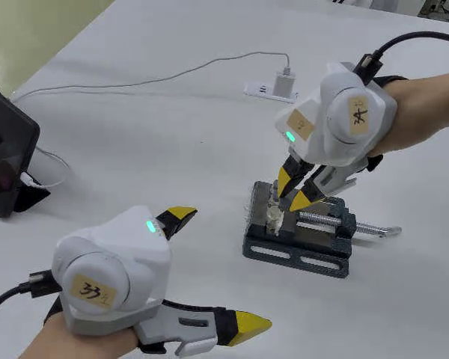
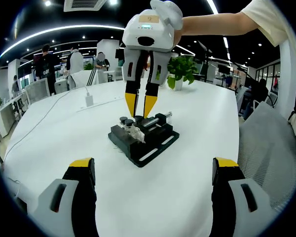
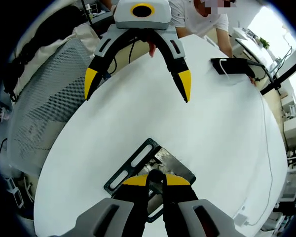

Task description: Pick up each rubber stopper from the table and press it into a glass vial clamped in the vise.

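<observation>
Here we go, the right tongs (image 1: 295, 192) are down over the vise (image 1: 295, 250), yellow tips drawn narrow with just a slim gap between them, hanging right above the glass vials (image 1: 273, 217) clamped in it. In the right gripper view a dark rounded stopper (image 3: 155, 175) shows right between those tips. Whether they pinch it or it simply sits on a vial beneath them, I cannot tell. Side-on from the left gripper view, the tips point straight down at the vise and the vials there carry dark tops. Now the left tongs (image 1: 217, 269): spread wide, nothing between them, held well apart from the vise on the person's side and facing it across the bare white counter (image 1: 172, 134). The vise itself sits flat on its black slotted base, and its screw handle (image 1: 374, 230) pokes out on the side away from the left tongs. Beyond the vise, a white charger (image 1: 273, 88) lies on the counter, its cable (image 1: 157, 78) trailing off across the surface. Well away from the vise, over at the counter's edge, a dark device (image 1: 4, 157) stands propped with a white lead plugged into it.
</observation>
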`<state>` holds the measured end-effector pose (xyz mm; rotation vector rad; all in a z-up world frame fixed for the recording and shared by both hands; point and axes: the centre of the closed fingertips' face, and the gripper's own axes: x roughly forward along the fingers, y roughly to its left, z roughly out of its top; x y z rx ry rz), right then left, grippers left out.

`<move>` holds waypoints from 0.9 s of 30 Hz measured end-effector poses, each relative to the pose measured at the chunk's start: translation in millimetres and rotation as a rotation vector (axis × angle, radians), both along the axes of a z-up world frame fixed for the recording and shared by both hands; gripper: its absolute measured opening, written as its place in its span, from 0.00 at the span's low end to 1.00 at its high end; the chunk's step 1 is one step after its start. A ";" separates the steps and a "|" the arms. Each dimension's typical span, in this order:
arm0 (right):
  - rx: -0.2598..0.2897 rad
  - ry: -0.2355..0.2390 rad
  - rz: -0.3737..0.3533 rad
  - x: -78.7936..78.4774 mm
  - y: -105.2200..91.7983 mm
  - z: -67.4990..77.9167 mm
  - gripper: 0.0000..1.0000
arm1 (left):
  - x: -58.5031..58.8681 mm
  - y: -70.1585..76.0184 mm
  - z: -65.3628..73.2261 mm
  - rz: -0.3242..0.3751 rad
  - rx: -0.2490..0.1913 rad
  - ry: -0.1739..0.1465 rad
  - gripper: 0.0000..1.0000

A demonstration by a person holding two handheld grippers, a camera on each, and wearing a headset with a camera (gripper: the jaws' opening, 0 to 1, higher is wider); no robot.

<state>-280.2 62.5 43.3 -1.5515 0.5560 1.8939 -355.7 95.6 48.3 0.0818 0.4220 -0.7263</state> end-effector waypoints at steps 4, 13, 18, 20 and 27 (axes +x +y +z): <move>-0.010 0.004 -0.003 1.5 0.0 -5.1 0.05 | -1.0 0.9 -1.4 0.003 -0.004 0.005 0.98; -0.022 0.008 -0.017 3.4 1.6 -9.1 0.05 | -2.8 2.8 -5.3 0.009 -0.008 0.018 0.98; -0.035 0.004 -0.019 5.1 0.0 -11.8 0.05 | -2.9 2.6 -5.7 0.011 -0.012 0.019 0.98; -0.031 0.012 -0.027 4.7 1.0 -12.1 0.05 | -3.3 2.5 -6.9 0.011 -0.012 0.024 0.97; -0.023 0.030 -0.039 2.8 3.0 -12.0 0.05 | -3.9 2.7 -8.7 0.012 -0.016 0.029 0.97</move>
